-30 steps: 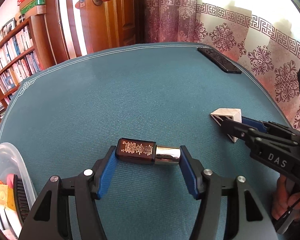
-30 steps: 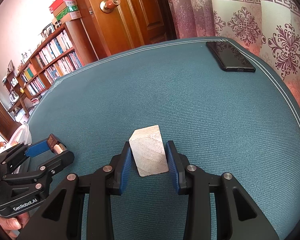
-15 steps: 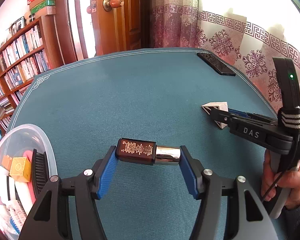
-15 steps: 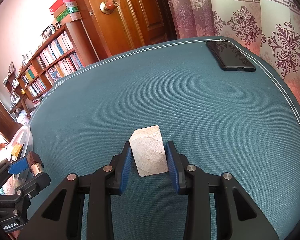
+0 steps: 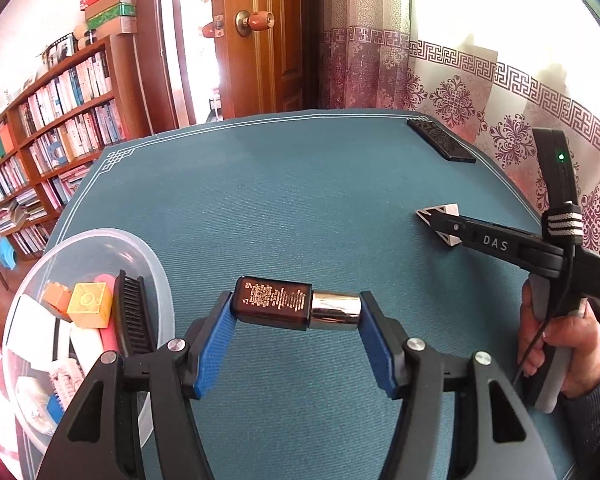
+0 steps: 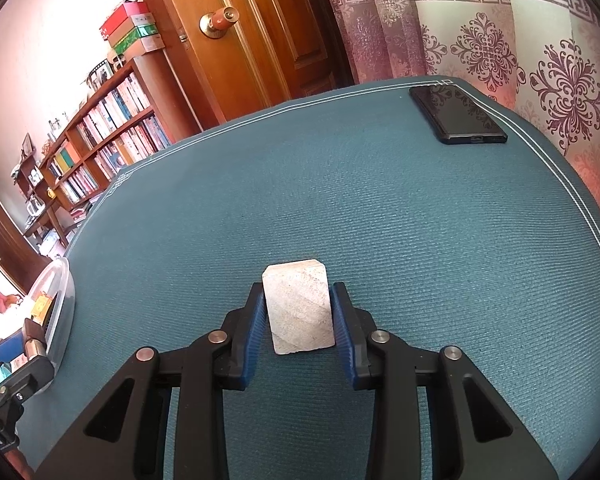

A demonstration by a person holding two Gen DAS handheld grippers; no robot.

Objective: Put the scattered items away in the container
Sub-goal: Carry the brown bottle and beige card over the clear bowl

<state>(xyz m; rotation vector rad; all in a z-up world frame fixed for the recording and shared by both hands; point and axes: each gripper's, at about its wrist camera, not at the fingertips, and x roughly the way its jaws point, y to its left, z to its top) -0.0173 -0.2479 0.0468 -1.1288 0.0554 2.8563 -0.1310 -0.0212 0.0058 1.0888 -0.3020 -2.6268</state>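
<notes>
My left gripper is shut on a small dark brown bottle with a silver cap, held crosswise above the teal table. To its left stands the clear plastic container, holding a yellow block, a black comb and several other items. My right gripper is shut on a pale wooden block, low over the table. In the left wrist view that block shows at the right gripper's tip, with a hand on the handle. The container sits far left in the right wrist view.
A black phone lies at the table's far right corner, also seen as phone in the left wrist view. A bookshelf and a wooden door stand beyond the table. The teal table cloth stretches between the grippers and the phone.
My left gripper has carried the bottle leftward, so the container now shows much more fully beside it. The right gripper still holds the wooden block, which has turned slightly more upright in view.
</notes>
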